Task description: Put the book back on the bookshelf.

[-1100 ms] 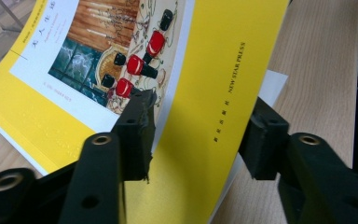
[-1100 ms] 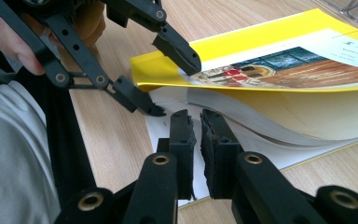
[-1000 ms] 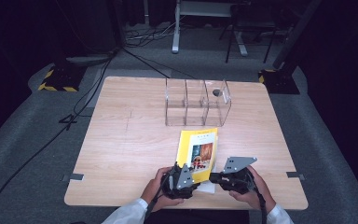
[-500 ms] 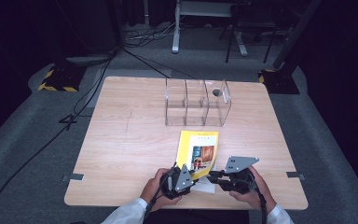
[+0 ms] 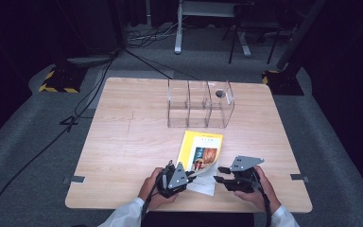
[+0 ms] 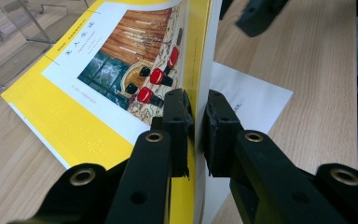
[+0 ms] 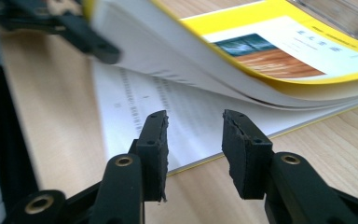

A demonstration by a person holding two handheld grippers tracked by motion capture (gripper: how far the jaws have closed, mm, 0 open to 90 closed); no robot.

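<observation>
The yellow book (image 5: 202, 150) lies on the wooden table (image 5: 123, 142), near the front edge, just in front of the clear three-part organiser (image 5: 198, 105) and apart from it; its near end sits between the two hands. The left gripper (image 5: 189, 174) has just been closing and now pinches the book's cover and upper pages, the pads (image 6: 179, 114) pressed on either side of the lifted edge; in the left gripper view the cover (image 6: 98, 70) stands up from the printed page (image 6: 247, 93) lying flat beneath it. The right gripper (image 5: 221, 174) has just been opening; its jaws stand part-way apart with nothing between them, and in the right gripper view they point at the exposed white pages (image 7: 177, 116) under the curling cover (image 7: 279, 51), just short of the book's lower edge.

Against a second ago, the book rests at the same spot and angle on the table, and the organiser stands unmoved; both hands hold roughly the same places at the near edge. What differs is the grip: then the left tongs stood wider and the right ones were shut, now the left ones clamp the cover and the right ones are loosened; the near corner of the cover looks lifted, with white page showing below it.
</observation>
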